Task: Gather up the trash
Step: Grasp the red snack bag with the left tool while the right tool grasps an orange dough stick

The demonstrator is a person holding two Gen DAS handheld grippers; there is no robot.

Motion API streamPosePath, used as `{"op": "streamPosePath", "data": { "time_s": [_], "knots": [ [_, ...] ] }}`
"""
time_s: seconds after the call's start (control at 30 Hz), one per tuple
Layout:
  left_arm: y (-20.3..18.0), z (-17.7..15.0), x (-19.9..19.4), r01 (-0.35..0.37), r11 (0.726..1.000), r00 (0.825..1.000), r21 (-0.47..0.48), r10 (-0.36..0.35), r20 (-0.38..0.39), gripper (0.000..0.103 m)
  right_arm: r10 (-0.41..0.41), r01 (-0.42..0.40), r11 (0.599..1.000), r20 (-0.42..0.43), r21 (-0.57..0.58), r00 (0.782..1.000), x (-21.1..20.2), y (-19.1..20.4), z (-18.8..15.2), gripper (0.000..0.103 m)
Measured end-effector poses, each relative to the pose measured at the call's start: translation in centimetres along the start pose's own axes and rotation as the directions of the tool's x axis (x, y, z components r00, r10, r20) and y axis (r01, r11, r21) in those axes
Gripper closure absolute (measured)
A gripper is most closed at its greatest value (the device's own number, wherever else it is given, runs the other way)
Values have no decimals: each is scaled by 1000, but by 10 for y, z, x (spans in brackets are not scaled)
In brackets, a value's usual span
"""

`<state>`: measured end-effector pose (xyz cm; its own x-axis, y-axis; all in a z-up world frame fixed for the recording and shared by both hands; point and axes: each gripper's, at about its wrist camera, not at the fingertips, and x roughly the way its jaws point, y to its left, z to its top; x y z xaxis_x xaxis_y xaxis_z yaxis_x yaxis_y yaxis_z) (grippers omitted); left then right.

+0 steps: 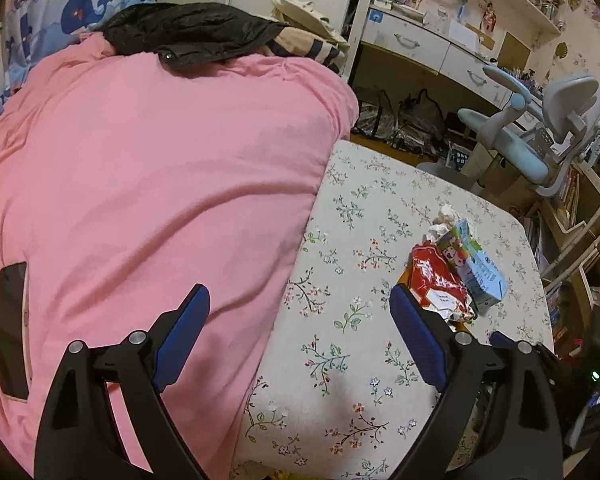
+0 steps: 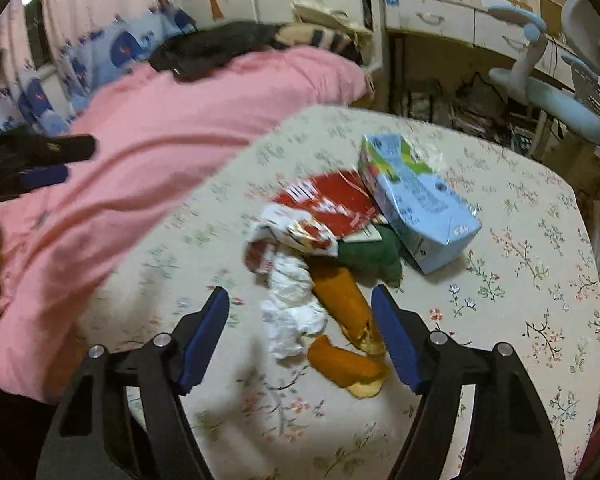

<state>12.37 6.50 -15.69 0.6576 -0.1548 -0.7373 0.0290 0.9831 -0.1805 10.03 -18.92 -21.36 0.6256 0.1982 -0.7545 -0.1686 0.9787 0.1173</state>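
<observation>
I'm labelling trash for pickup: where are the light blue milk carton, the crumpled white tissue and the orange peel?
Light blue milk carton (image 2: 420,204): right wrist view, its broad side.
Crumpled white tissue (image 2: 290,304): right wrist view, its middle.
Orange peel (image 2: 340,300): right wrist view, upper strip.

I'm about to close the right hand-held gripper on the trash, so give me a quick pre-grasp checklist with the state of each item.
1. Right hand-held gripper open, nothing pinched: ok.
2. Crumpled white tissue between the blue fingers: ok.
3. Orange peel clear of the closing path: not ok, it lies beside the tissue.
4. Blue carton and red wrapper out of the way: ok.
5. Left hand-held gripper open and empty: ok.
6. Trash container within reach: cannot tell, none visible.
</observation>
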Motion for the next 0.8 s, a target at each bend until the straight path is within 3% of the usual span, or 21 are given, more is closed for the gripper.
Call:
{"op": "streamPosePath", "data": {
  "time_s": [0.23, 0.4, 0.47, 0.53, 0.63, 0.8],
  "knots": [
    [-12, -8, 13, 13, 999, 999, 53, -11, -49, 15, -56, 55, 998, 43, 18, 998, -6, -12, 7, 38],
    [-30, -14, 21, 52, 994, 995, 100, -43, -85, 15, -54, 58, 995, -49, 77, 997, 19, -34, 3, 53],
    [-40, -17, 23, 67, 989, 995, 129, -56, -86, 15, -41, 45, 996, -56, 83, 998, 23, -36, 4, 53],
    [-48, -18, 24, 90, 986, 993, 139, -79, -85, 15, -21, 27, 996, -65, 81, 998, 24, -35, 4, 60],
    [-58, -15, 28, 141, 983, 988, 116, -132, -83, 15, 18, -12, 998, -83, 68, 996, 22, -32, 2, 73],
    [-84, -6, 50, 190, 978, 978, 84, -181, -103, 15, 21, -16, 998, -94, 52, 995, 14, -35, -5, 80]
  ]
}}
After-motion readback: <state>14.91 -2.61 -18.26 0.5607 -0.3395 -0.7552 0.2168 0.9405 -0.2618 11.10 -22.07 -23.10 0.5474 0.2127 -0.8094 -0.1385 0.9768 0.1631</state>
